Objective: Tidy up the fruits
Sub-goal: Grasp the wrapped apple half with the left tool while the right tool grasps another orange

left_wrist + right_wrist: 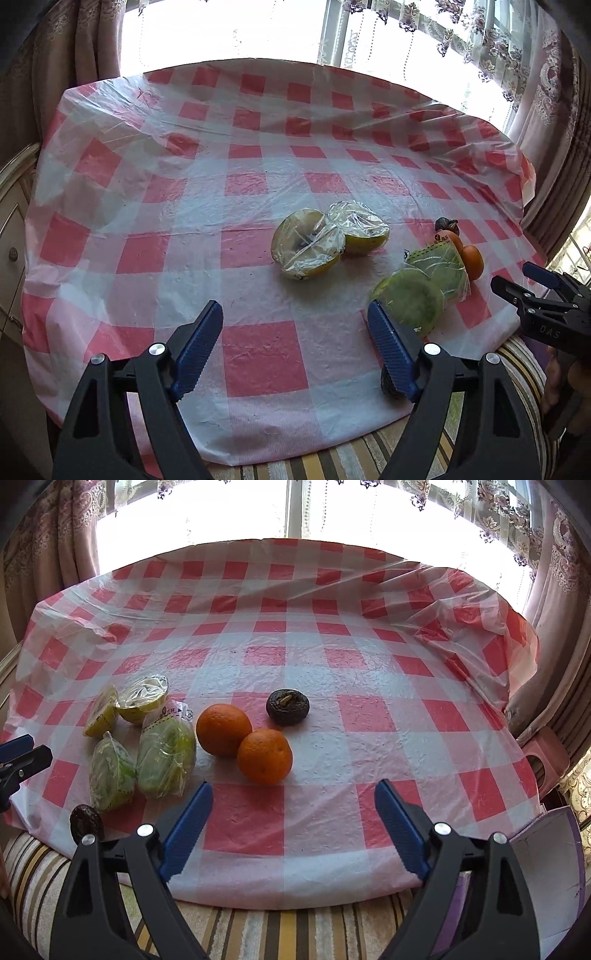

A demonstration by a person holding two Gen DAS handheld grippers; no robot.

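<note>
Both pairs of tongs hang released over the near edge of the worktop (332, 672), which wears a red-and-white checked plastic cloth (258, 354). The left tongs (295, 347) have their blue pads spread with only cloth between them; the right-hand pad sits just beside a wrapped green fruit half (410, 301), and a small dark round fruit (388, 384) peeks out behind that same pad at the cloth's edge. The right tongs (293, 823) are likewise parted and grasp nothing, with bare cloth between the pads. Just beyond the right tongs lie two oranges (264, 756), touching each other, and past them, a little apart, a dark wrinkled fruit (288, 706). To the left of the oranges are two green halves in cling film (166, 762), side by side, and farther back two wrapped yellow halves (306, 247) leaning together. All the fruit lies loose on the cloth, clustered toward the near side. Behind the worktop a bright window (221, 513) glares between patterned curtains (48, 535), and a striped cover (258, 934) shows below the cloth's edge
</note>
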